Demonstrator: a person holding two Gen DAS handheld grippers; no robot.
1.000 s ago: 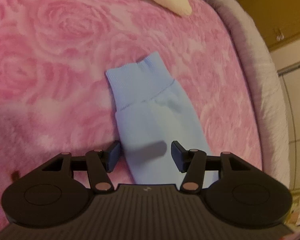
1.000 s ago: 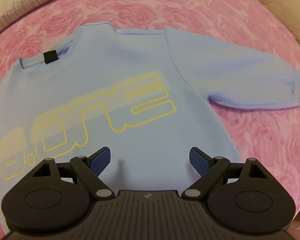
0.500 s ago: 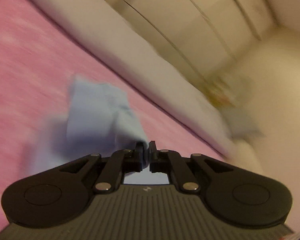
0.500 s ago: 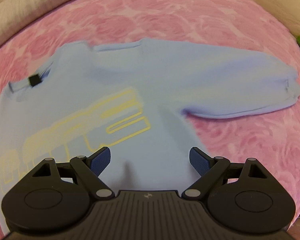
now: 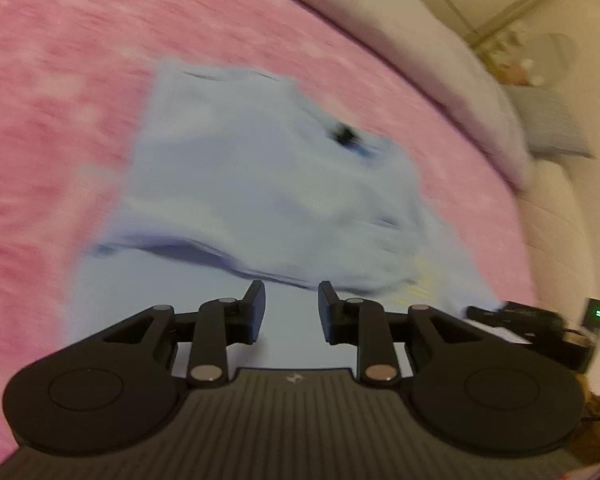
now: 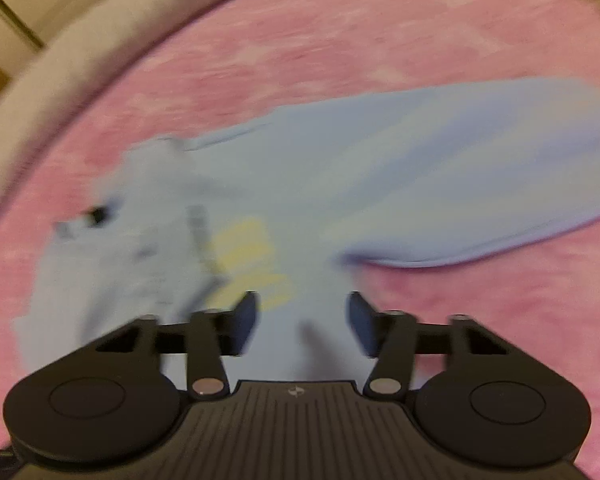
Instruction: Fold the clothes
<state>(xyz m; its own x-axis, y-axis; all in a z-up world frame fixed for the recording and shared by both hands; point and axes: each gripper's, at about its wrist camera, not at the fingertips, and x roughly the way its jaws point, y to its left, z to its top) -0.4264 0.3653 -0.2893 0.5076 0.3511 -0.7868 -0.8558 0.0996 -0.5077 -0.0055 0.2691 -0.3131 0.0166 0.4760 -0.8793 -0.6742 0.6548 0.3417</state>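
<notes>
Broadly, a pink blanket (image 5: 60, 80) covers the bed, giving a flat surface for folding. On it lies the sweatshirt (image 5: 260, 168), one sleeve (image 5: 320, 240) folded across the chest, the other sleeve (image 6: 480, 192) stretched outward, likely next. Above the cloth, the left gripper (image 5: 292, 312) is opening, nothing between its jaws. Over the hem, the right gripper (image 6: 304, 320) is closing, pads apart, gripping nothing yet.
</notes>
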